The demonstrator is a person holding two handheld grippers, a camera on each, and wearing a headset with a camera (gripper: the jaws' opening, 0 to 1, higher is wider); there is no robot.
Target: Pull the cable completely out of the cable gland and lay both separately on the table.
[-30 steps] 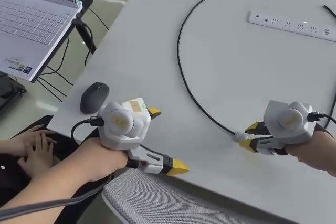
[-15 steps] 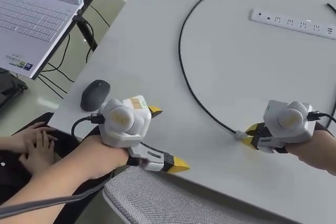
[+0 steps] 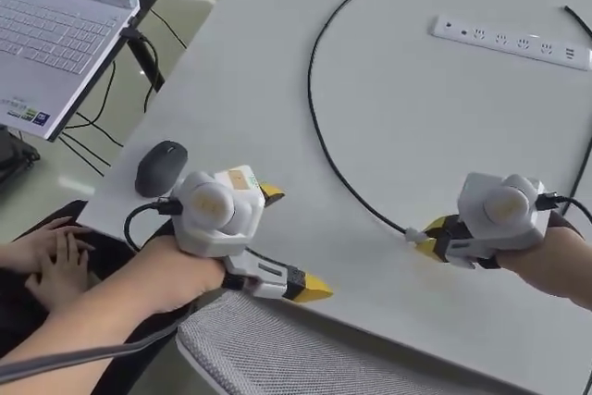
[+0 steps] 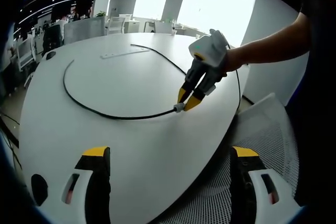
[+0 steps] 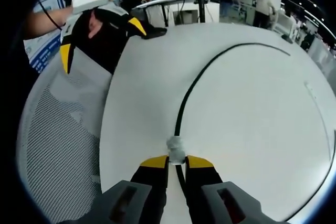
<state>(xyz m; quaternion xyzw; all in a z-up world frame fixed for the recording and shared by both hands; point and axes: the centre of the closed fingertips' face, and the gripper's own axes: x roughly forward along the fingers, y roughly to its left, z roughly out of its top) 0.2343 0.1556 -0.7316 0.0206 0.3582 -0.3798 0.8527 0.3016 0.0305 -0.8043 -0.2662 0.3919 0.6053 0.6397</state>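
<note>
Small white plastic cable gland (image 5: 177, 149): lies on the white surface (image 3: 435, 117) near its front edge, threaded on one end of the long black cable (image 3: 309, 99), which curves away across the surface.
Right claw (image 5: 177, 162): pressed nearly together, apparently pinching the cable gland's rear.
Left claw (image 4: 170, 153): spread wide, holding nothing, well apart from the cable.
Step, judged: gland secured, extraction not begun.
Next move: left claw grips the cable near the gland and draws it away.

Matt white table (image 3: 416, 136), smooth black cable (image 3: 309, 80), grey mesh chair (image 3: 277, 358)
</note>
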